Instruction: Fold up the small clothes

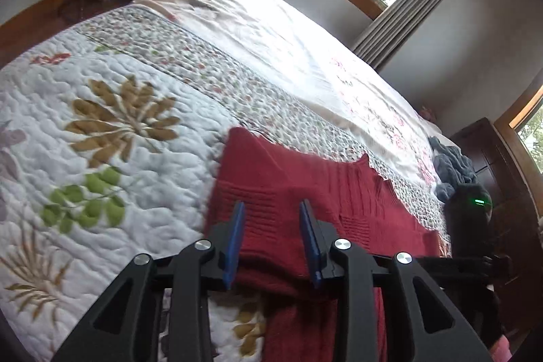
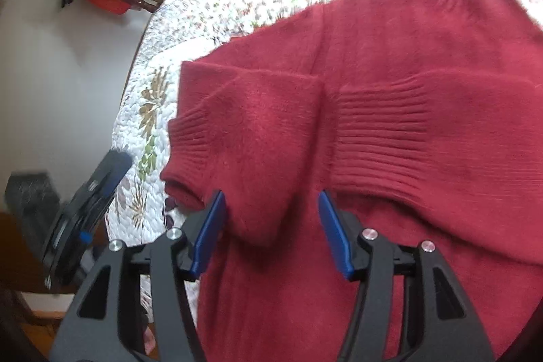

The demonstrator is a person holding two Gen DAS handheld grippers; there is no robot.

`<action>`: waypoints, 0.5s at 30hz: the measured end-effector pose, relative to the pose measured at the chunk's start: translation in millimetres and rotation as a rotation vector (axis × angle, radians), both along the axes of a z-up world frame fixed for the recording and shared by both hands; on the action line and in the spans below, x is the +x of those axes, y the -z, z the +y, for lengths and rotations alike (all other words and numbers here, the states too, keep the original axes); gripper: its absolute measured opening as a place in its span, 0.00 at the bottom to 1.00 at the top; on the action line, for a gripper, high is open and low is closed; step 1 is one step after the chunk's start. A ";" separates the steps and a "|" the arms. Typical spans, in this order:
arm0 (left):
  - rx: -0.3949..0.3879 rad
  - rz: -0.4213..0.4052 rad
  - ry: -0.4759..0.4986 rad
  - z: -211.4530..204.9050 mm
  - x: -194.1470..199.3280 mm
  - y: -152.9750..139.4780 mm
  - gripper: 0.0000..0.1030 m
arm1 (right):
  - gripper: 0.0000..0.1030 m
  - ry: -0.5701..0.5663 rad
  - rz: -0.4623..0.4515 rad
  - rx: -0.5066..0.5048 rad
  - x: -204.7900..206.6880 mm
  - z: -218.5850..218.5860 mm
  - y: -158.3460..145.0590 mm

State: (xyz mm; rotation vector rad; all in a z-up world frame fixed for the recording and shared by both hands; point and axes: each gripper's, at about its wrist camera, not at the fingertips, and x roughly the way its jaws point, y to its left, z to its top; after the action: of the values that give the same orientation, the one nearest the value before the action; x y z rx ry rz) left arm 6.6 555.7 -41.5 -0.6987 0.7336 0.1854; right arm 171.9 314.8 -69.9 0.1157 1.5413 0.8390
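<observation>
Big bed with a white quilted cover printed with brown and green leaves [image 1: 112,131], filling most of the left wrist view. Flat on that quilt, near the close edge: a dark red knitted sweater, soft and fuzzy [image 2: 390,56]. Collar pointing away toward the far side, both sleeves already laid across the chest. Ribbed cuff of one sleeve [image 2: 380,128] lying in the middle, ribbed cuff of the other sleeve [image 2: 185,158] hanging near the left edge of the sweater. Lower part of the body still spread out toward the near edge, so probably only half folded.

Soft and floppy, not stiff at all. Likely light, but thick and a bit springy, so folds may puff back up. Fuzzy wool, so not slippery; should stay put between the blue pads. Not breakable, yet easy to stretch or bunch up if pulled hard. Best spots to grab, most likely: the two bottom corners of the hem, one for each side, pinching both layers together.

Right gripper [image 2: 271,209] hovering just above the middle of the sweater, jaws wide apart, nothing held. Left gripper [image 1: 271,219] low over the sweater, jaws apart too, nothing held. Small grey crumpled cloth [image 1: 453,168] far off on the bed.
</observation>
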 end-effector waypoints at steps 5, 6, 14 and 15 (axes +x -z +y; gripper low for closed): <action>0.001 0.012 0.001 7.2 -10.4 -0.8 0.32 | 0.22 -0.006 0.068 -0.010 -2.3 16.8 21.6; -0.002 0.015 0.000 8.3 -10.2 0.2 0.32 | 0.20 -0.016 0.051 -0.018 -4.4 17.6 20.7; -0.017 0.032 0.022 -4.2 5.5 7.7 0.33 | 0.10 -0.044 -0.104 0.055 0.6 -18.4 -42.5; -0.009 0.036 0.029 -8.3 9.6 7.6 0.33 | 0.10 -0.043 -0.130 0.054 2.7 -25.8 -51.2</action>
State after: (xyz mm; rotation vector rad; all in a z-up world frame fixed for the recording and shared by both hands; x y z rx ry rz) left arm 16.2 547.3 -49.1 -0.6948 0.7786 0.1687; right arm 174.6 288.9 -18.8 0.0668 1.4042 0.9049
